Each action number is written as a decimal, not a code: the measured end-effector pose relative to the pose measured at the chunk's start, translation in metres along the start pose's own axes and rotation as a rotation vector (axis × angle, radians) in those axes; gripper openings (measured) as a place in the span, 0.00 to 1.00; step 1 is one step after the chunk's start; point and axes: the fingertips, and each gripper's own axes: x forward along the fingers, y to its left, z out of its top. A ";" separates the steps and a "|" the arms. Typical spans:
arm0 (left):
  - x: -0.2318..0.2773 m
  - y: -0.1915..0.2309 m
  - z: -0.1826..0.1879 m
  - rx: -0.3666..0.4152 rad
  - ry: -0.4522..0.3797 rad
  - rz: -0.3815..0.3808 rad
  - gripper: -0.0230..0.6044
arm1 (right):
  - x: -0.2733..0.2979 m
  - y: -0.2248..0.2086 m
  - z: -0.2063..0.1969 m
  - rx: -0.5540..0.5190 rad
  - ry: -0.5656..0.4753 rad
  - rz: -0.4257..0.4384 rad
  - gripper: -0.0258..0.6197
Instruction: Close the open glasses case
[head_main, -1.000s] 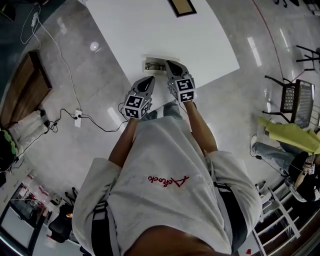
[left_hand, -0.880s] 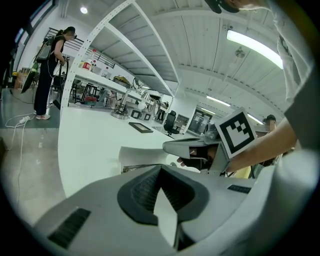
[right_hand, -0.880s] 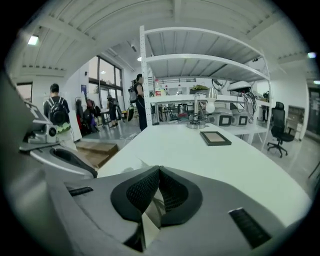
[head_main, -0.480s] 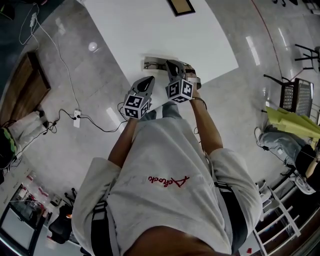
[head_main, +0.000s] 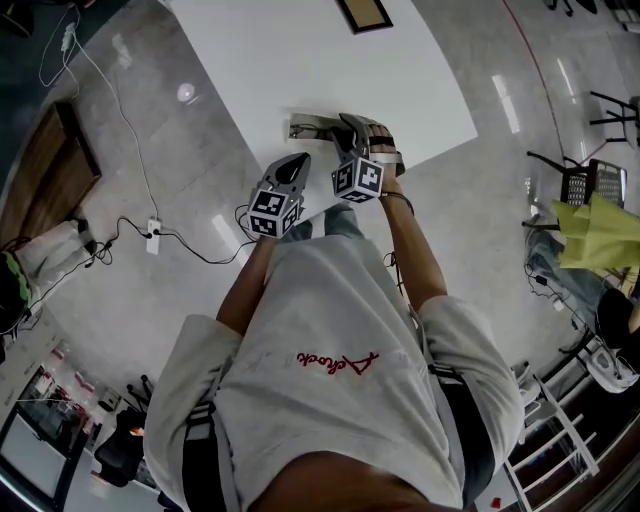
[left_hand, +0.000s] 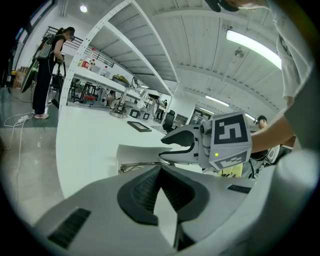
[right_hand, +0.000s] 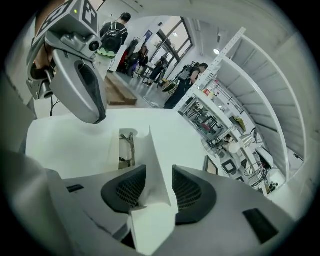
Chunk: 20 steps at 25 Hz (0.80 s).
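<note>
Lying near the near edge of the table, the white case is seen open. Glasses are noted inside its tray. The lid is raised on edge beside the tray, upright with a slight tilt.

Right gripper: it is held over the right end of the case in the head view and pointed downward. Its jaws have just been opening and are set wide. The lid is found between the pads. It lies close against the left-hand pad in the right gripper view, and a clear gap is left to the other pad. No clamping is observed, so the lid is not gripped.

Left gripper: the jaws are brought together at the tips and nothing is held between them. It is positioned just short of the case, low over the table edge, with the case and the right gripper straight ahead of it. The two grippers are placed side by side, near but apart.

A dark frame is recorded at the far side of the table, well apart from the case.
</note>
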 end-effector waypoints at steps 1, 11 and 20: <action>0.000 -0.001 -0.001 0.000 0.001 -0.001 0.08 | 0.001 -0.001 -0.001 -0.010 0.002 -0.001 0.30; -0.002 0.003 -0.004 -0.004 0.002 0.000 0.08 | 0.009 -0.001 -0.004 -0.085 0.015 0.007 0.11; -0.001 0.000 -0.002 -0.006 -0.003 -0.004 0.08 | 0.002 0.005 -0.002 -0.060 0.006 0.022 0.11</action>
